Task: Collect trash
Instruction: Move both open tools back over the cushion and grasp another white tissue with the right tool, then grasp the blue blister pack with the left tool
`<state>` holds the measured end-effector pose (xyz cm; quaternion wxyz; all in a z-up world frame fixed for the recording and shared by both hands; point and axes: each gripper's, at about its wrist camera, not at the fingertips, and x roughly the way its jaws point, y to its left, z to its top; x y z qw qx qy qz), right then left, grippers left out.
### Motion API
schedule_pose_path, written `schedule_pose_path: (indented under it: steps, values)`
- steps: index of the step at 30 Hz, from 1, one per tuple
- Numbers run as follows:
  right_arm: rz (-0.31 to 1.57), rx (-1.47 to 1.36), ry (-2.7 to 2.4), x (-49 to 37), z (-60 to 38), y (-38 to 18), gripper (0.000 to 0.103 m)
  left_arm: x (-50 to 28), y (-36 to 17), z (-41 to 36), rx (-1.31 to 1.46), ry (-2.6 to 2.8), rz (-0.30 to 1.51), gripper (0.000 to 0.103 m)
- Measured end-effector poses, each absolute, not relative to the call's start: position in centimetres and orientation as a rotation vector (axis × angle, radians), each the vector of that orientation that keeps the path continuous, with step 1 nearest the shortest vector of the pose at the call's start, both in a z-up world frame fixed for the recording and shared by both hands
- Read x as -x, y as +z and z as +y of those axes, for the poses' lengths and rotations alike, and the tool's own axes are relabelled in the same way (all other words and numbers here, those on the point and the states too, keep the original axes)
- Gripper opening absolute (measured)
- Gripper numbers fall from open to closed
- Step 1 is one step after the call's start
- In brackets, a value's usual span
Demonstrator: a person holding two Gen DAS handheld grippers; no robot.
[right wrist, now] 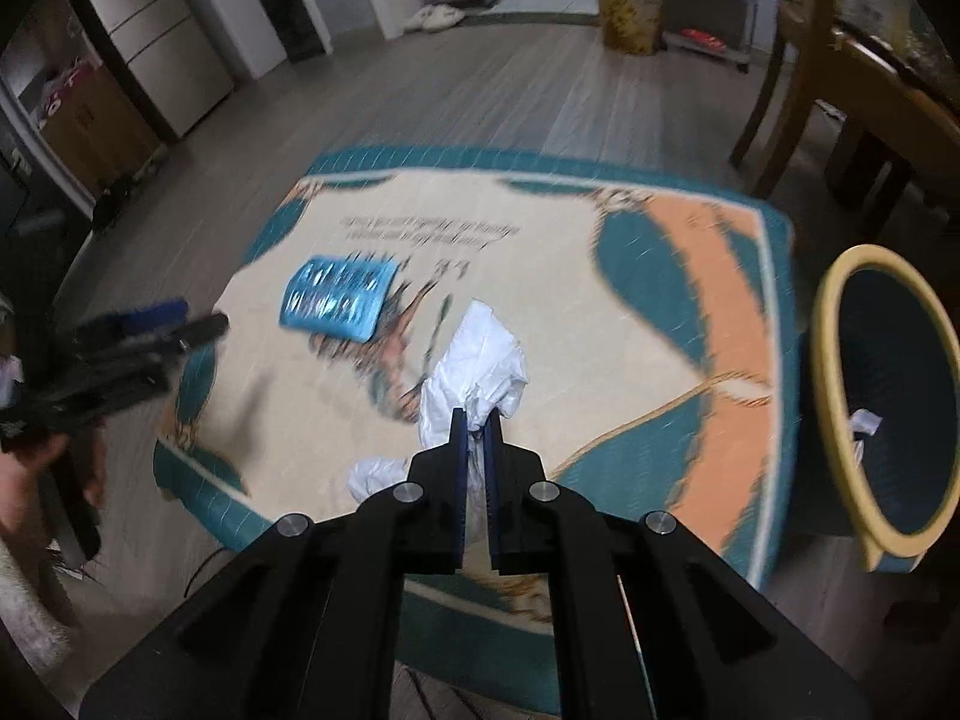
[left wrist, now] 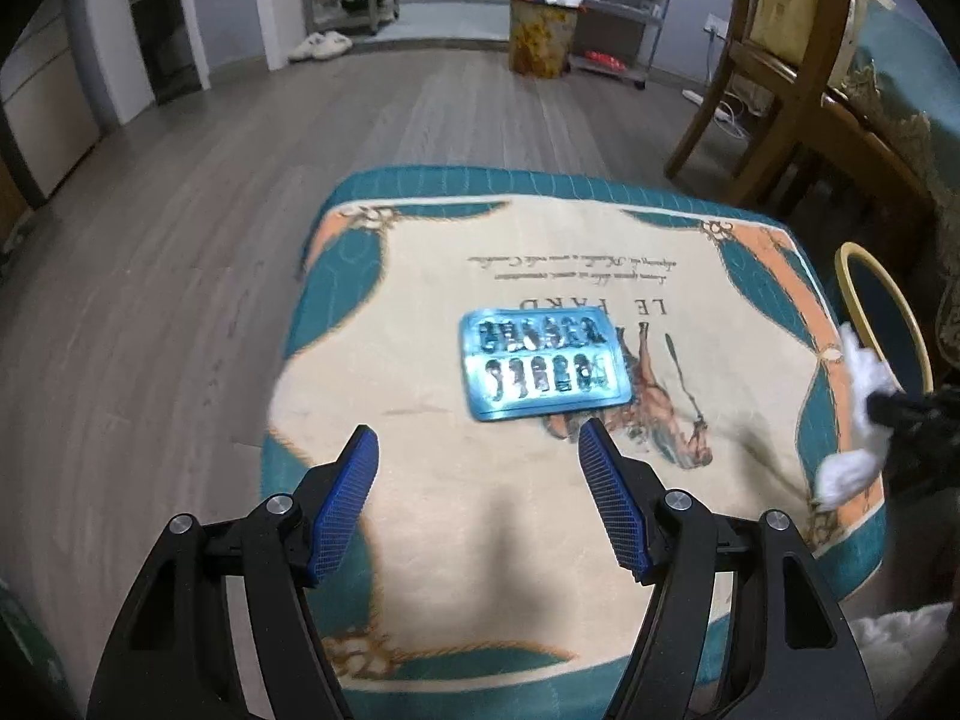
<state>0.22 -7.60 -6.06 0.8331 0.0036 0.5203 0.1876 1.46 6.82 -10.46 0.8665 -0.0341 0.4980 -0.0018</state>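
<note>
Jaws of the right gripper (right wrist: 474,420) clenched on a crumpled white tissue (right wrist: 480,360), the blue pads pinching its lower fold while the rest puffs out above the tips. Left gripper (left wrist: 477,441) released, jaws spread wide with nothing between them, hanging over the cream, teal and orange printed cloth (left wrist: 420,300) covering a low table. Just beyond its tips lies a flat blue foil blister pack (left wrist: 543,369), pockets emptied, resting on the printed horse figure. At the cloth's right edge stands a round dark-teal bin with a yellow rim (right wrist: 840,420), a white scrap inside. Wooden chair (left wrist: 780,60) behind it; grey plank floor (left wrist: 240,180) all round.
</note>
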Motion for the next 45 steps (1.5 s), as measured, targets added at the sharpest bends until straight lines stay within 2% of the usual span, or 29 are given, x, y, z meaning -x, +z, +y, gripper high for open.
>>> schedule_pose_path:
  steps: [18,23,29,34,38,41,43,45]
  values:
    - [1.083,-0.126,0.344,-4.5,-13.7,-5.5,0.004,-8.2,-15.3,1.4,0.043,-0.035,1.133,0.071]
    - [1.091,-0.13,0.346,-5.2,-13.8,-5.9,0.004,-9.1,-15.4,2.3,0.088,0.006,1.135,0.072]
    - [1.103,-0.136,0.361,-5.5,-13.5,-6.4,0.004,-9.3,-15.8,1.9,0.015,0.032,1.129,0.077]
    - [1.102,-0.127,0.374,-5.5,-13.2,-6.3,0.005,-9.5,-16.6,0.5,-0.089,0.03,1.14,0.087]
    - [1.103,-0.126,0.369,-5.5,-13.4,-6.4,0.004,-9.5,-17.0,-0.4,-0.165,0.041,1.13,0.087]
    - [1.103,-0.129,0.364,-5.6,-13.6,-6.4,0.004,-9.5,-16.8,-0.4,-0.169,0.036,1.122,0.076]
    - [1.102,-0.133,0.362,-5.7,-13.8,-6.4,0.004,-9.6,-16.3,-0.6,-0.172,0.013,1.11,0.06]
    - [1.098,-0.137,0.363,-5.8,-13.9,-6.3,0.004,-9.6,-15.9,-1.1,-0.186,-0.01,1.098,0.057]
